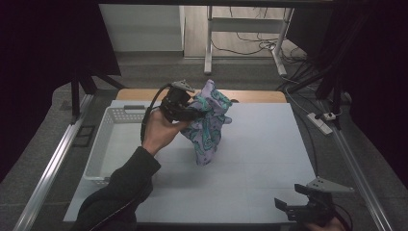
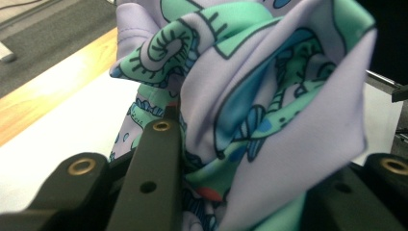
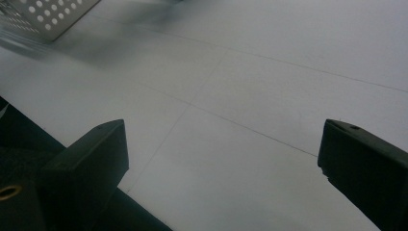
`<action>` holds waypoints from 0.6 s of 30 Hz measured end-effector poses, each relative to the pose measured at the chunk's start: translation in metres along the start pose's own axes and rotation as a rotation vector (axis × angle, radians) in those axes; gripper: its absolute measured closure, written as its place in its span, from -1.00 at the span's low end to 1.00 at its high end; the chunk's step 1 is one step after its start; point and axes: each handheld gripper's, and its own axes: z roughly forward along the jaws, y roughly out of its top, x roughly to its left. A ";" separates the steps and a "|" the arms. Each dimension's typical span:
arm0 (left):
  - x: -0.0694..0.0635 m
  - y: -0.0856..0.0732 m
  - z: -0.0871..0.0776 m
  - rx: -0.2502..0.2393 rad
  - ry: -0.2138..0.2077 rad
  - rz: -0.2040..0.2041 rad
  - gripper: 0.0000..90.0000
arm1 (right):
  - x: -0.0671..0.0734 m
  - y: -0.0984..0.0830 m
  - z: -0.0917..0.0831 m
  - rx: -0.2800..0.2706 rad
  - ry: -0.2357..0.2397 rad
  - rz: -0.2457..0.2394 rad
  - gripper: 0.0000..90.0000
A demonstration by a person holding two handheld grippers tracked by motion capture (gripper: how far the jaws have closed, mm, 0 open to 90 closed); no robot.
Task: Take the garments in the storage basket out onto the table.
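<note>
Cloth [image 1: 210, 120] lifted off table [image 1: 250, 192], clamped in my left gripper [image 1: 191, 111] | basket [image 1: 103, 144] apparently next, unfilled | right gripper [image 1: 294, 208] wide, idle.

Left forearm: dark sleeve [image 1: 120, 192]. Black left gripper [image 1: 185, 111], grey three-cornered plate, black cable, brass-ringed screws beside its fingers [image 2: 154, 178].

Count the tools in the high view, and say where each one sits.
2. The left tool is raised over the table's far left, shut on the patterned cloth, beside the white basket. The right tool is at the near right edge, open and empty.
</note>
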 end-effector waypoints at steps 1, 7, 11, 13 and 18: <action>-0.001 -0.001 0.006 0.005 -0.004 0.001 0.60 | 0.000 0.000 0.000 0.000 -0.001 -0.001 -0.92; -0.004 -0.005 0.023 0.013 -0.024 0.003 0.59 | 0.001 0.000 0.000 0.000 -0.004 -0.007 -0.92; -0.006 -0.008 0.034 0.021 -0.020 -0.011 0.59 | 0.001 0.000 0.000 0.001 -0.006 -0.010 -0.92; -0.006 -0.010 0.040 0.027 -0.019 -0.015 0.59 | 0.001 0.000 0.000 0.002 -0.004 -0.012 -0.92; -0.006 -0.015 0.051 0.038 -0.018 -0.015 0.58 | 0.001 0.000 0.000 0.002 -0.004 -0.014 -0.92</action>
